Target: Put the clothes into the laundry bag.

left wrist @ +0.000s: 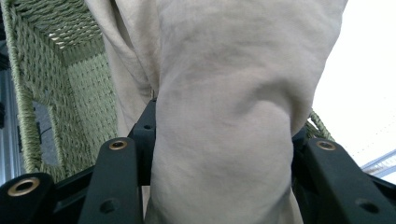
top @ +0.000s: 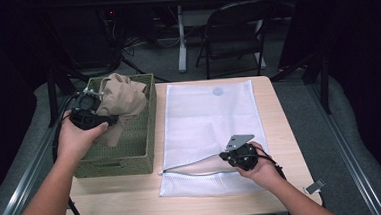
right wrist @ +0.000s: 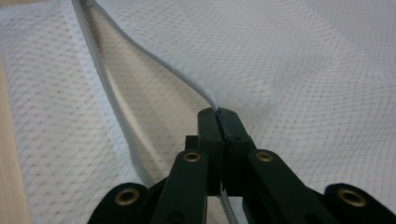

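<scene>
A beige cloth point(top: 123, 99) hangs bunched above the green woven basket point(top: 148, 140) at the table's left. My left gripper point(top: 110, 120) is shut on the cloth; in the left gripper view the fabric point(left wrist: 224, 116) bulges between the two black jaws. A white mesh laundry bag point(top: 206, 116) lies flat in the middle of the table, its zipper mouth gaping near the front. My right gripper point(top: 225, 157) is shut on the upper zipper edge point(right wrist: 187, 81) of the bag's mouth, lifting it a little off the lower edge point(right wrist: 112, 107).
The basket's woven wall point(left wrist: 84, 88) stands close behind the cloth. Bare wooden table point(top: 273, 102) runs along the bag's right side and front. A folding chair point(top: 234, 34) stands beyond the far edge. A small grey clip point(top: 315, 186) lies at the front right corner.
</scene>
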`<state>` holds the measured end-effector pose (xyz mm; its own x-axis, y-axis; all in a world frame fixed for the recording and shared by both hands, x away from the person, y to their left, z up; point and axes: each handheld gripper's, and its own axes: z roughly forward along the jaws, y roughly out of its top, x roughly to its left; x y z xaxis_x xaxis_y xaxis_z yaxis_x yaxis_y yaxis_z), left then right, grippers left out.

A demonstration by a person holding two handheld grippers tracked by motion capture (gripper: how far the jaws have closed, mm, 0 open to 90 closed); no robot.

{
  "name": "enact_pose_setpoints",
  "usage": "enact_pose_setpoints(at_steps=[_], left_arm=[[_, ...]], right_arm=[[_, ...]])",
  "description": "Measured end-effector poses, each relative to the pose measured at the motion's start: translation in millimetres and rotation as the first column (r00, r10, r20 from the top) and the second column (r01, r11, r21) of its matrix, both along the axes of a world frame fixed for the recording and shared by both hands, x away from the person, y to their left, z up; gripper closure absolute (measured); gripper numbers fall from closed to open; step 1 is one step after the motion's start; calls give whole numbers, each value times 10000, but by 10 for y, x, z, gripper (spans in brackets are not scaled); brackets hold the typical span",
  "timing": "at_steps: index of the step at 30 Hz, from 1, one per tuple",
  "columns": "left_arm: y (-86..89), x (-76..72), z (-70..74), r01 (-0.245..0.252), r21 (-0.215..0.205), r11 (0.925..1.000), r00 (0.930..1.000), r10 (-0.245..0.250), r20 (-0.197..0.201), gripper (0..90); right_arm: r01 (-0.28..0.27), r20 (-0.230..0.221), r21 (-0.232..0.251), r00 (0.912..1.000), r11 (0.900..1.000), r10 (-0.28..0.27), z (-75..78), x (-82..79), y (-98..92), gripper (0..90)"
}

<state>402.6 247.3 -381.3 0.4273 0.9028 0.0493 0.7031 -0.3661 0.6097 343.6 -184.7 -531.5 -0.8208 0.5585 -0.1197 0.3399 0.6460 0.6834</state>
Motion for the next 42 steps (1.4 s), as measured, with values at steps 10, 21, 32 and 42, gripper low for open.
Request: enact_pose_setpoints(at_steps=[10, 21, 32, 42], left_arm=[[17, -53, 33, 54, -123, 9999, 9999, -53, 95, 506], [35, -74, 26, 19, -226, 9997, 9999, -17, 99, 508], [36, -106, 30, 62, -270, 9996, 9999, -59, 105, 510], [27, -164, 65, 228, -458, 9987, 9997, -221, 144, 512]], right_arm=[[260, 22, 464, 9997, 9986, -262, 134, 157, -18, 888], [299, -156, 368, 9994, 9989, -293, 208, 359, 33, 888], [434, -426, 216, 9982, 9988, -425, 199, 595, 102, 887], [732, -769, 377, 9946, 9966, -701, 106, 772, 107, 887]])
